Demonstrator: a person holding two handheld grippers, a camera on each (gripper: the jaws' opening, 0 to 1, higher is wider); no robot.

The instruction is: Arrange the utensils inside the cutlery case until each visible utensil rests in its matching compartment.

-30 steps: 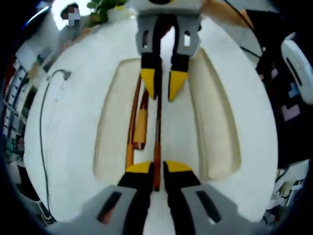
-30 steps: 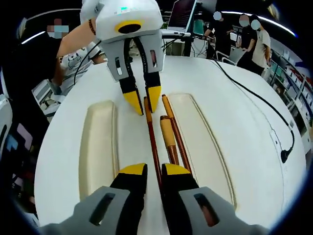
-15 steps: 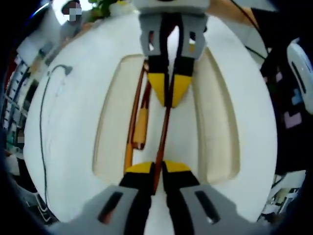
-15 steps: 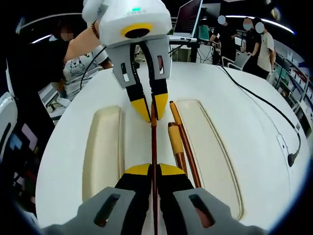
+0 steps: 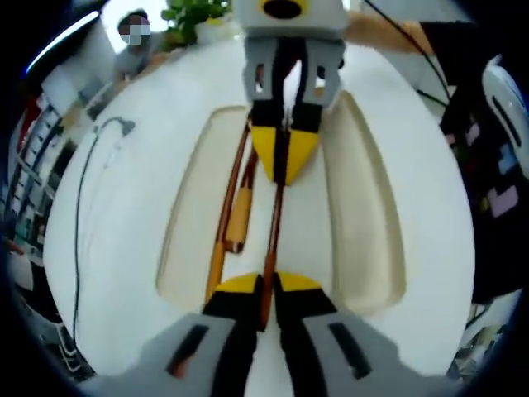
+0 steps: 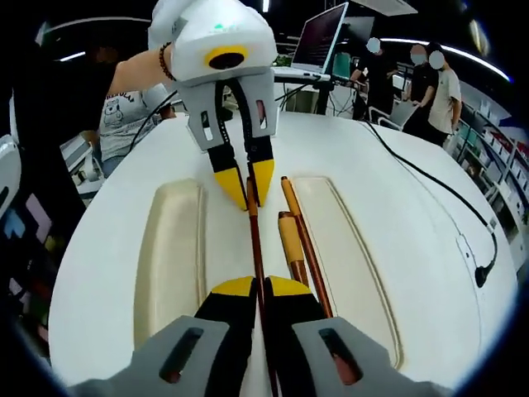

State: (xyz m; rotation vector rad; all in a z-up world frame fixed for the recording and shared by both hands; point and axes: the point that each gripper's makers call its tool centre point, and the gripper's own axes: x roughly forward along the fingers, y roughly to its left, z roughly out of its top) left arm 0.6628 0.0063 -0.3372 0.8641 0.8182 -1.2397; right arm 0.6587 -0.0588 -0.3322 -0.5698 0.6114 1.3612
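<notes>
1. Chopstick point(image 6: 254, 240): you are holding one slender copper-brown stick by both ends, its long axis running straight from your right gripper point(image 6: 259, 287) away to your left gripper point(image 6: 240, 184), over the white ridge between the two recesses.
2. Your right gripper's jaws are pinching nearly closed on the near end of that chopstick; in the left gripper view the left gripper point(image 5: 266, 283) is pinching the opposite end in the same way, and the right gripper point(image 5: 284, 157) is coming in from the top with its yellow tips clamped together on the stick.
3. The other utensils point(image 6: 295, 240), copper-brown with a lighter tan handle, are lying lengthwise in the recess on the right in the right gripper view, parallel to the held chopstick and just beside it.
4. The cutlery case point(image 6: 169, 248) is resting on a round white table point(image 6: 107, 248); its left recess is cream-coloured and bare.
5. A black cable point(image 6: 438, 186) is trailing across the table's far side.
6. People are standing behind, near an open laptop point(image 6: 318, 40).
7. I cannot read any writing or labels.
</notes>
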